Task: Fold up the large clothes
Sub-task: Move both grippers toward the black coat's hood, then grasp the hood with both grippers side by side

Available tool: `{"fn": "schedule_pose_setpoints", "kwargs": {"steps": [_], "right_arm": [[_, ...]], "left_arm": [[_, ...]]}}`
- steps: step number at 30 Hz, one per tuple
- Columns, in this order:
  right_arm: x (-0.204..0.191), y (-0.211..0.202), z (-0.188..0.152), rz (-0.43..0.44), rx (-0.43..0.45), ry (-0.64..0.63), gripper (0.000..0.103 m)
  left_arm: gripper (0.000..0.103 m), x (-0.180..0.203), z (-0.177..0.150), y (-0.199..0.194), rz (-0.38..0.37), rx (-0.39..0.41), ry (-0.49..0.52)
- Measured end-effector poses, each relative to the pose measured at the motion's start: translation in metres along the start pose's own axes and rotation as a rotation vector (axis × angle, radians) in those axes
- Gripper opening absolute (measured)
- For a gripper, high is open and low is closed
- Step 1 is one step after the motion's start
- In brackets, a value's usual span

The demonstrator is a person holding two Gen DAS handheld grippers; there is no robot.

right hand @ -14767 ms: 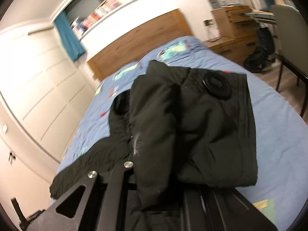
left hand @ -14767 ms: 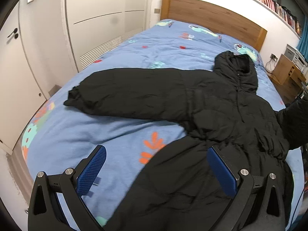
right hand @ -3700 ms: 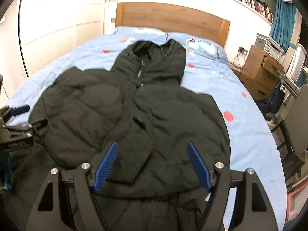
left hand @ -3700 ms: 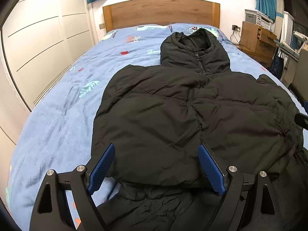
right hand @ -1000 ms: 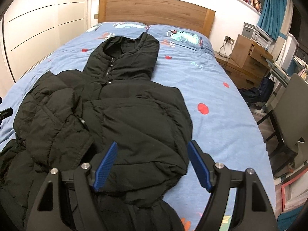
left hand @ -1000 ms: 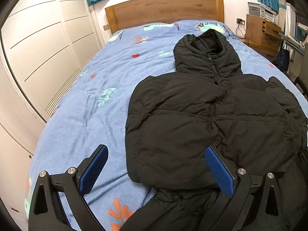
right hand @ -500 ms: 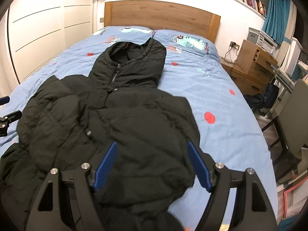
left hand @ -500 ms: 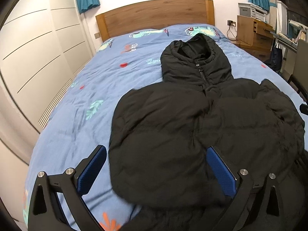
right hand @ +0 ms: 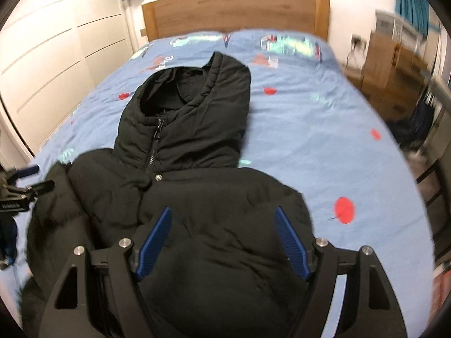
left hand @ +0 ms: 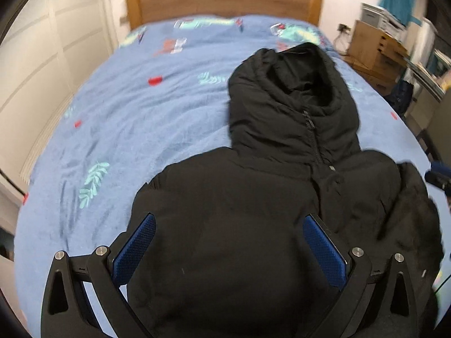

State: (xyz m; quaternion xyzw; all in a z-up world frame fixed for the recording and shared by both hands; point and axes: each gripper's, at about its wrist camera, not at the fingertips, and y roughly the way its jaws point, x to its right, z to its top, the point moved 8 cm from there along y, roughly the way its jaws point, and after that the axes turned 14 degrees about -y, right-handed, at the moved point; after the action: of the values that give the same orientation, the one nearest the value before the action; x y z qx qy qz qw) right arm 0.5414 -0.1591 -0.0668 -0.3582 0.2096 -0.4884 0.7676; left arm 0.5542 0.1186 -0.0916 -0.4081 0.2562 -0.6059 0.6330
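A black puffer jacket (left hand: 239,197) lies front up on the blue bed, both sleeves folded in over the body, its hood (left hand: 293,95) pointing at the headboard. My left gripper (left hand: 228,225) is open and empty just above the jacket's left half. My right gripper (right hand: 222,222) is open and empty above the right half (right hand: 225,197). The right gripper's tip shows at the left view's right edge (left hand: 439,174); the left gripper shows at the right view's left edge (right hand: 19,188).
The blue patterned bed cover (left hand: 126,112) spreads to the left and beyond the hood. A wooden headboard (left hand: 222,0) stands at the back, white wardrobe doors (right hand: 50,56) on the left, a wooden bedside cabinet (left hand: 375,48) and a chair on the right.
Both grippers have moved forward and lower over the jacket, which now fills more of each view. Both stay open. The jacket has not changed shape in the last second.
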Motion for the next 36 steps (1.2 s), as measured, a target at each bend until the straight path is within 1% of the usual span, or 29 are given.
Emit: {"fn": "schedule_pose_setpoints", "kwargs": {"steps": [3, 6, 8, 11, 16, 19, 21, 23, 27, 30, 31, 32, 33, 34, 35, 36], "right_arm": [[0.007, 0.017, 0.014, 0.049, -0.041, 0.053, 0.075], [0.019, 0.041, 0.034, 0.061, -0.060, 0.064, 0.075], [0.027, 0.052, 0.047, 0.067, -0.053, 0.072, 0.075], [0.042, 0.073, 0.067, 0.082, -0.032, 0.117, 0.075], [0.060, 0.114, 0.096, 0.128, -0.020, 0.192, 0.075], [0.067, 0.133, 0.116, 0.120, -0.003, 0.186, 0.075], [0.070, 0.142, 0.131, 0.117, 0.023, 0.184, 0.076], [0.069, 0.149, 0.143, 0.112, 0.034, 0.183, 0.076], [0.065, 0.162, 0.164, 0.101, 0.055, 0.161, 0.076], [0.067, 0.178, 0.169, 0.069, 0.041, 0.155, 0.076], [0.070, 0.186, 0.167, 0.059, 0.023, 0.172, 0.076], [0.073, 0.194, 0.165, 0.053, 0.005, 0.189, 0.076], [0.074, 0.205, 0.161, 0.046, -0.026, 0.201, 0.076], [0.074, 0.213, 0.158, 0.042, -0.052, 0.197, 0.076], [0.073, 0.217, 0.157, 0.041, -0.068, 0.191, 0.076], [0.070, 0.223, 0.156, 0.040, -0.091, 0.181, 0.076]], "left_arm": [[0.102, 0.001, 0.026, 0.013, 0.022, -0.022, -0.005], [0.102, 0.008, 0.056, 0.032, -0.008, -0.046, -0.024], [0.102, 0.015, 0.075, 0.042, -0.023, -0.041, -0.028], [0.102, 0.026, 0.100, 0.062, -0.069, -0.055, -0.077], [0.102, 0.049, 0.136, 0.097, -0.105, -0.067, -0.104], [0.102, 0.059, 0.155, 0.117, -0.074, -0.043, -0.102], [0.102, 0.063, 0.164, 0.134, -0.066, -0.048, -0.115], [0.102, 0.065, 0.169, 0.146, -0.042, -0.046, -0.119], [0.102, 0.069, 0.178, 0.164, -0.030, -0.054, -0.126], [0.101, 0.070, 0.180, 0.175, 0.000, -0.070, -0.119], [0.092, 0.069, 0.180, 0.179, 0.013, -0.076, -0.115], [0.081, 0.069, 0.178, 0.183, 0.023, -0.093, -0.113], [0.051, 0.070, 0.176, 0.187, 0.017, -0.116, -0.116], [0.026, 0.072, 0.171, 0.192, -0.002, -0.157, -0.127], [0.020, 0.072, 0.168, 0.195, -0.007, -0.175, -0.134], [0.017, 0.073, 0.165, 0.195, -0.008, -0.176, -0.131]]}}
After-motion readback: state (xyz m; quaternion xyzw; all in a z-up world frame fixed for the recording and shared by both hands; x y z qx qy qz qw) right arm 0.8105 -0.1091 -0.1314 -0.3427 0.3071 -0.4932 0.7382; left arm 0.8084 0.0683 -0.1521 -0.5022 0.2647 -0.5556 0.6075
